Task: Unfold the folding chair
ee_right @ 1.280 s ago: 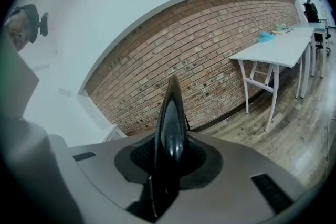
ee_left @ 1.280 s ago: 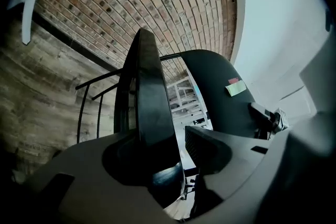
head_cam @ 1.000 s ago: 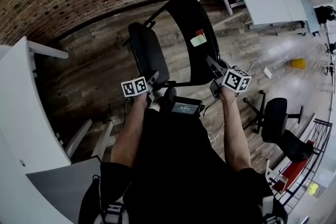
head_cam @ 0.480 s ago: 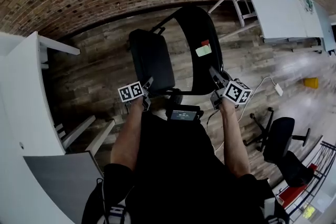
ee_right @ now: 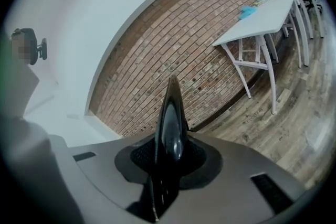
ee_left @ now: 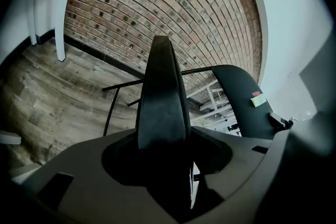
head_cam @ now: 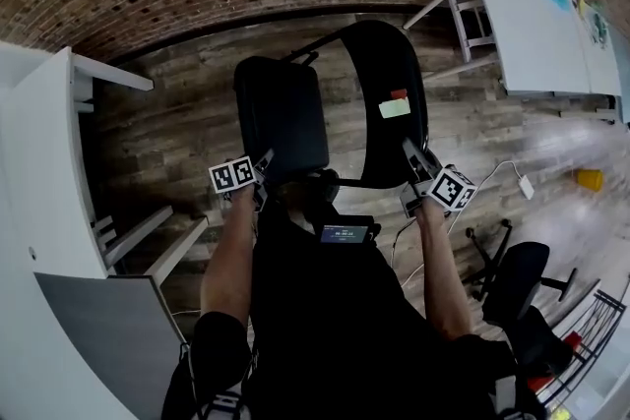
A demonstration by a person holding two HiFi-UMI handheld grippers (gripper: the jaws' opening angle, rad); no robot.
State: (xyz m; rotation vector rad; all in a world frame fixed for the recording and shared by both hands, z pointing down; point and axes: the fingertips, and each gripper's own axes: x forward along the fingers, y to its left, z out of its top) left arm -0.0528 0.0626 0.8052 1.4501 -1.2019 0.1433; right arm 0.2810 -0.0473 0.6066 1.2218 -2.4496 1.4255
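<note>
Black folding chair [head_cam: 295, 74] stands on the plank floor [head_cam: 167, 133] near its brick-wall edge. Left gripper [head_cam: 263, 164] fingers pinch the near rim of the flat matte seat [ee_left: 163, 97]. Right gripper [head_cam: 413, 157] fingers pinch the thin curved edge of the smooth backrest [head_cam: 379, 64].

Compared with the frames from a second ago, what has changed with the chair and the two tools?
Both tools came down toward the person. The left tool drew the seat lower, so it now shows more of its broad face. The right tool lowered the back with it. Unchanged: each tool stays clamped on its part of the chair, and nothing was let go.
</note>
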